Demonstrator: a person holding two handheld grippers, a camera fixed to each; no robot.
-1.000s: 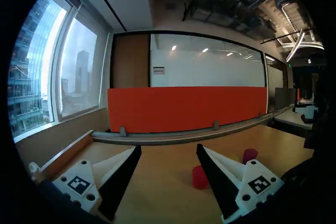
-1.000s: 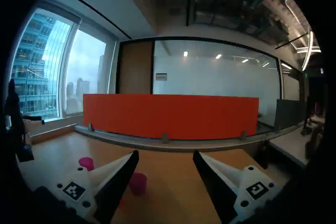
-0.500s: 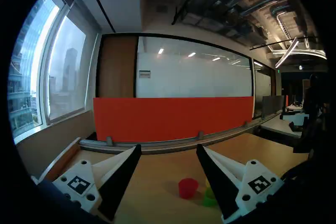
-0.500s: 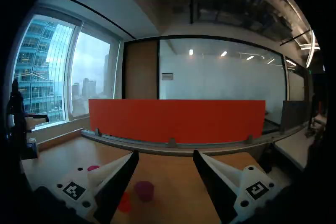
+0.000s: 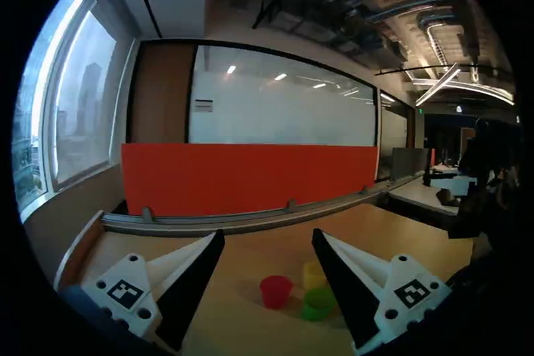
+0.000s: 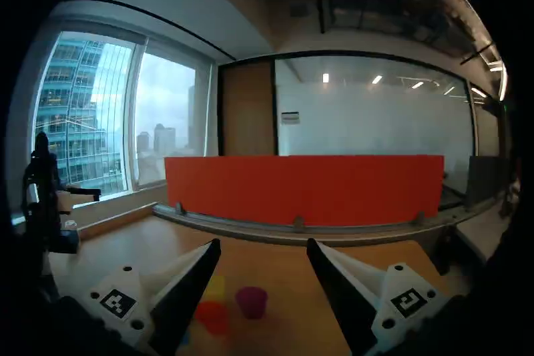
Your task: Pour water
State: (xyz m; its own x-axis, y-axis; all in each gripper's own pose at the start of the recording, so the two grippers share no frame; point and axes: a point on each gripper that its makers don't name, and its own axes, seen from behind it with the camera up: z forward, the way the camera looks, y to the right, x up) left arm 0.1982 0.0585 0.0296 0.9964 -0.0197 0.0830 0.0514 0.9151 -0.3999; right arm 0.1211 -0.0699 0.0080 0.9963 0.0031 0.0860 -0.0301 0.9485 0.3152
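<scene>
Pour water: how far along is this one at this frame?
Done: nothing visible. In hand: nothing; the left hand-held gripper and right hand-held gripper are open above the table, with the red cup, yellow cup, green cup and purple cup standing untouched. Left: grasp a cup and pour.

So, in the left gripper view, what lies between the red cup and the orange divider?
Bare wooden tabletop, then the grey rail at the foot of the orange divider. No other thing stands behind the red cup in the left gripper view.
</scene>
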